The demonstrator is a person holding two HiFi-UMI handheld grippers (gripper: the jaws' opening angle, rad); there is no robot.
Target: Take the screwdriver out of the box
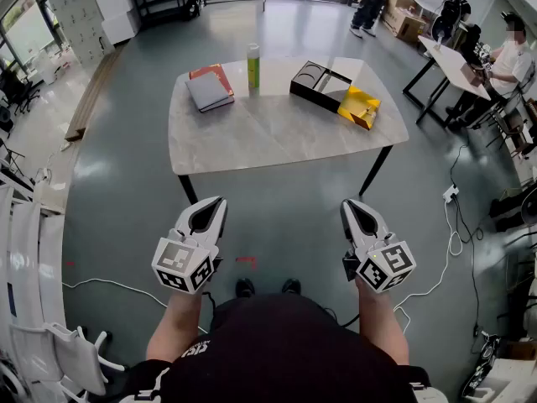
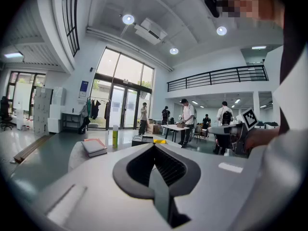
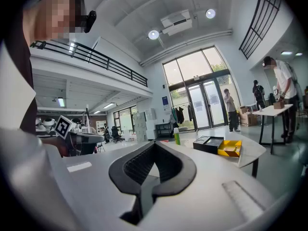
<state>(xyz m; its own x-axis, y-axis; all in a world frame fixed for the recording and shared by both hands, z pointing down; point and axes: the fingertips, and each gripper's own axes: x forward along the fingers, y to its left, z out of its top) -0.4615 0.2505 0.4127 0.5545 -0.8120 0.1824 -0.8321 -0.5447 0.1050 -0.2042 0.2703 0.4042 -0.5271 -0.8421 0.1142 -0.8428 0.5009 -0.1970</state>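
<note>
- My left gripper (image 1: 217, 201) sits at the lower left of the head view. Its fingers are pressed fully together with nothing between them.
- My right gripper (image 1: 349, 204) is at the lower right. Its fingers are closed tip to tip as well, and they hold nothing.
- Both grippers are over bare floor (image 1: 126, 200), well apart from the worktop (image 1: 252, 137) that fills the upper middle of the frame.
- The black box (image 1: 321, 84) lies open near the worktop's upper right edge, with a yellow tray (image 1: 359, 106) touching its right side.
- I cannot make out the screwdriver from here; it is too small to tell.
- A green bottle (image 1: 253, 65) stands upright left of the box, and a stack of books (image 1: 210, 88) lies further left.
</note>
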